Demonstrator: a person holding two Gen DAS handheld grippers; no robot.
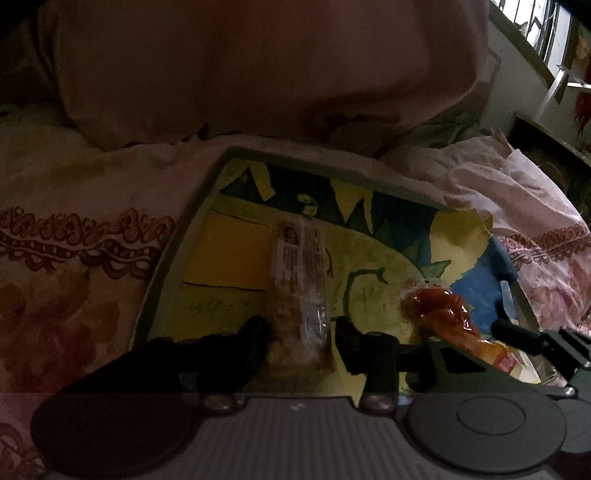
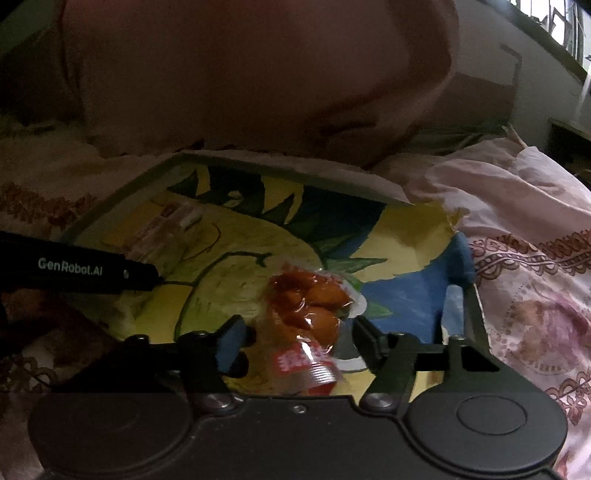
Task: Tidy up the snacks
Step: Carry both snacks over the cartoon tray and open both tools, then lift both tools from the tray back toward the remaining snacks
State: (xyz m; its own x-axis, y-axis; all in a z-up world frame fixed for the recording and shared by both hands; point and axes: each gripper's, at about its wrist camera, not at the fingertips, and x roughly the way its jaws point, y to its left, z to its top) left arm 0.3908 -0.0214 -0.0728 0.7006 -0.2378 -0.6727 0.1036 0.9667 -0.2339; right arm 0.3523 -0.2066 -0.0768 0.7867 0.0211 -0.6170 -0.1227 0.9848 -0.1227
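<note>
A long clear-wrapped brown snack bar (image 1: 301,280) lies on a painted tray (image 1: 225,240). My left gripper (image 1: 301,338) is open, with its fingers on either side of the bar's near end. A clear packet of orange-red snacks (image 2: 308,314) lies on the same tray (image 2: 229,236). My right gripper (image 2: 297,341) is open, with its fingers on either side of the packet. The packet also shows in the left wrist view (image 1: 441,314), with the right gripper's finger (image 1: 517,334) beside it. The left gripper's arm (image 2: 74,269) and the bar (image 2: 162,229) show at left in the right wrist view.
The tray rests on a white and pink floral bedspread (image 1: 74,236). A person in a pink top (image 1: 240,66) sits just behind the tray. A window (image 1: 535,22) is at the far upper right.
</note>
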